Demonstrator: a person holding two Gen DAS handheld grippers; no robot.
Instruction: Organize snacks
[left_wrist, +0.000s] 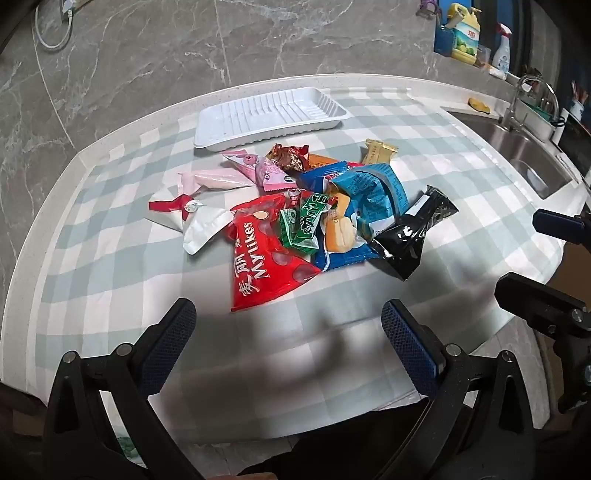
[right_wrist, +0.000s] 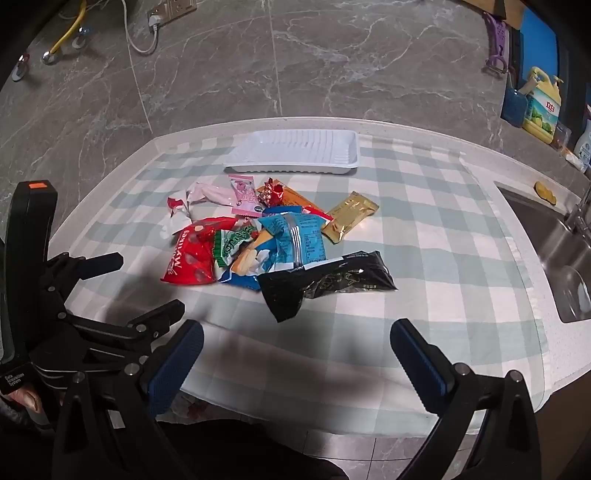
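A heap of snack packets lies mid-table on a checked cloth (left_wrist: 122, 280): a red Mylikes bag (left_wrist: 264, 254) (right_wrist: 192, 254), a black packet (left_wrist: 413, 232) (right_wrist: 325, 284), a blue bag (left_wrist: 373, 195) (right_wrist: 299, 240), a green packet (left_wrist: 306, 221), pink ones (left_wrist: 258, 168) (right_wrist: 243, 194) and a gold one (right_wrist: 349, 216). Behind the heap sits an empty white ribbed tray (left_wrist: 269, 116) (right_wrist: 295, 151). My left gripper (left_wrist: 290, 325) hangs open near the front edge, short of the red bag. My right gripper (right_wrist: 297, 343) is open too, in front of the black packet. Neither holds anything.
A steel sink (left_wrist: 532, 155) (right_wrist: 561, 251) with a tap is set into the counter on the right. Detergent bottles (left_wrist: 463, 37) (right_wrist: 543, 107) stand on the back ledge. The marble wall carries a socket and cables (right_wrist: 155, 22). The other gripper's frame (right_wrist: 74, 295) fills the right wrist view's left side.
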